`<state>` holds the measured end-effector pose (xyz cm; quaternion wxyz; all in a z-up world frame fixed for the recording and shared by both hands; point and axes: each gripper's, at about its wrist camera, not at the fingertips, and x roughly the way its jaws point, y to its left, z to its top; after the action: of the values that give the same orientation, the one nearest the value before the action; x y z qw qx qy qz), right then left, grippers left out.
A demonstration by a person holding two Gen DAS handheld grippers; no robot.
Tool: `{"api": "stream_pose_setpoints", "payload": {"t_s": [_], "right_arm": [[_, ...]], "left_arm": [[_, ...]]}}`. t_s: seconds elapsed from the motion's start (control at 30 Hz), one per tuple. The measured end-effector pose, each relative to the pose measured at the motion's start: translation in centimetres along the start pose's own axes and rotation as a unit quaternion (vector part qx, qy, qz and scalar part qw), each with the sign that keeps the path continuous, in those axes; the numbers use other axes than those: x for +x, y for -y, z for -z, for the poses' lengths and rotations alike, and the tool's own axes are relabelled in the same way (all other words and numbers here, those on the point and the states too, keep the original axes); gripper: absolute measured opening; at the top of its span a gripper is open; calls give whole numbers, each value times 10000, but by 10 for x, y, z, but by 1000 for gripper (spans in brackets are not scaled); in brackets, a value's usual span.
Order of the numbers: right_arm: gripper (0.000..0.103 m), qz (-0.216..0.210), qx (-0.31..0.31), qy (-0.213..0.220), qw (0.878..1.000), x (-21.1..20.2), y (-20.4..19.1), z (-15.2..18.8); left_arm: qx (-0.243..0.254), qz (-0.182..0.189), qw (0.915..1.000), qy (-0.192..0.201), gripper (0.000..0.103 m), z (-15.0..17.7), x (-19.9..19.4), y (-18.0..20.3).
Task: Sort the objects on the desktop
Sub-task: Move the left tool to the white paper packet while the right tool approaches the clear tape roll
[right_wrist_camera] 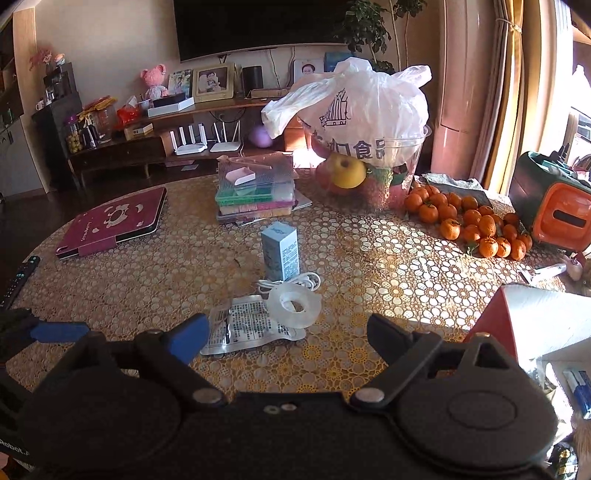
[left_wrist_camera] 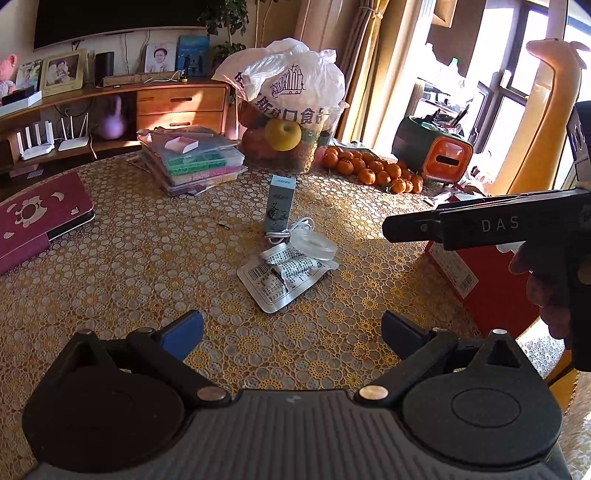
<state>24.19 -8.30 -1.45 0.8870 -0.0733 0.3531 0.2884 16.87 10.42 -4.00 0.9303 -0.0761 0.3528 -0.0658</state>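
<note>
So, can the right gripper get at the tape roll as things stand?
Probably yes. The right gripper is open and empty, and the tape roll lies just ahead of it on the foil packet. Only the white cable behind the roll crowds it.

A home living room: wall television (right_wrist_camera: 258, 26), framed family photos (right_wrist_camera: 213, 82), routers (right_wrist_camera: 190, 142) on the sideboard (left_wrist_camera: 177, 103).

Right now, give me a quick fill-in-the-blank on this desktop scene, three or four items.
1. The small blue box stands ____ on the table.
2. The clear tape roll rests partly on the ____ pouch.
3. Both grippers, left and right, are ____.
4. The tangerines lie beside the ____ bowl.

Missing: upright; foil; open; fruit
</note>
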Motion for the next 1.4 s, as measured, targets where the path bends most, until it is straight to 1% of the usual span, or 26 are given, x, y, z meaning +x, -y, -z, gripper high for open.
{"api": "stream_pose_setpoints", "payload": {"t_s": [0.17,0.4,0.57,0.73,1.0,1.23,1.4], "right_arm": [[92,2,4,-34,10000,17,2,-6],[90,-9,48,-174,9998,49,8,-11],[90,-35,90,-283,9996,72,11,-12],[90,-62,180,-398,9990,92,13,-11],[90,-23,202,-568,9982,119,14,-6],[89,43,285,-696,9972,136,17,-4],[86,-59,504,-738,9960,141,22,-1]], "left_arm": [[35,189,9998,-37,103,-7,19,-4],[394,403,9984,-48,103,-15,51,-2],[532,573,9969,-124,103,-16,79,-7],[902,536,9945,-31,103,-19,97,-7],[1252,756,9892,25,102,-24,124,-12],[1432,822,9863,66,102,-26,139,-10],[1560,838,9842,90,102,-25,145,-8]]}}
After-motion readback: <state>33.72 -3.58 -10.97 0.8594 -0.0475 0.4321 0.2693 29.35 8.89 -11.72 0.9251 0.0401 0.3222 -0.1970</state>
